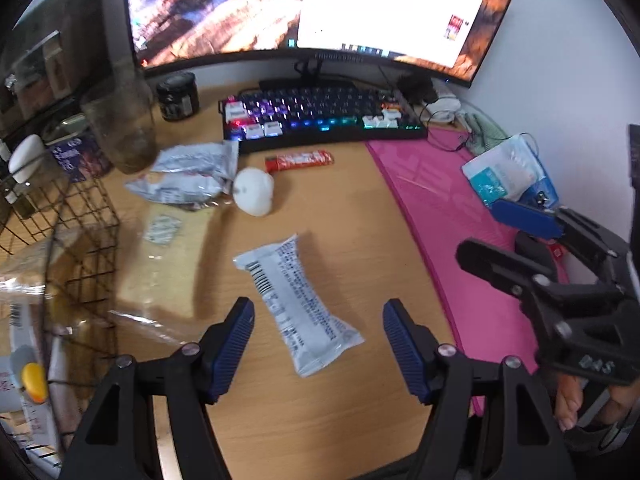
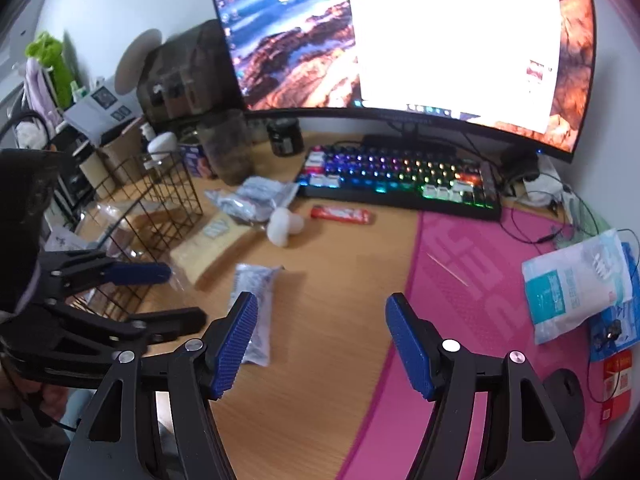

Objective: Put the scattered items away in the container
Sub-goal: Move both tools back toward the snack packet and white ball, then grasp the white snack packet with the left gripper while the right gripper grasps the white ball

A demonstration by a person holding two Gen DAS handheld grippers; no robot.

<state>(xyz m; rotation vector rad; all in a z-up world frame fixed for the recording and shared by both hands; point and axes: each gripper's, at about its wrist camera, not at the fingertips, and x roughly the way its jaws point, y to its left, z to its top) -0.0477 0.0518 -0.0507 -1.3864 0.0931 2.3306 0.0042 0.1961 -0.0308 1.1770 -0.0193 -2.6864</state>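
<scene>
On the left stands the black wire-grid basket (image 1: 92, 232). The white printed plastic packet (image 1: 298, 308) lies flat between the spread, empty jaws of the left gripper (image 1: 318, 344); it should be pinched across its narrow middle. The right gripper (image 2: 322, 344) is likewise open, empty, above the wooden desk (image 2: 320, 400), before a curved monitor (image 2: 400, 40).

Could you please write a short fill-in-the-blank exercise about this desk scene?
1. The white snack packet lies on the wooden desk between the fingers of the ____ gripper.
2. The mat to the right of the packet is ____ in colour.
3. The red bar wrapper lies just in front of the ____.
4. The container at the left is a black ____ basket.

Missing words: left; pink; keyboard; wire
</scene>
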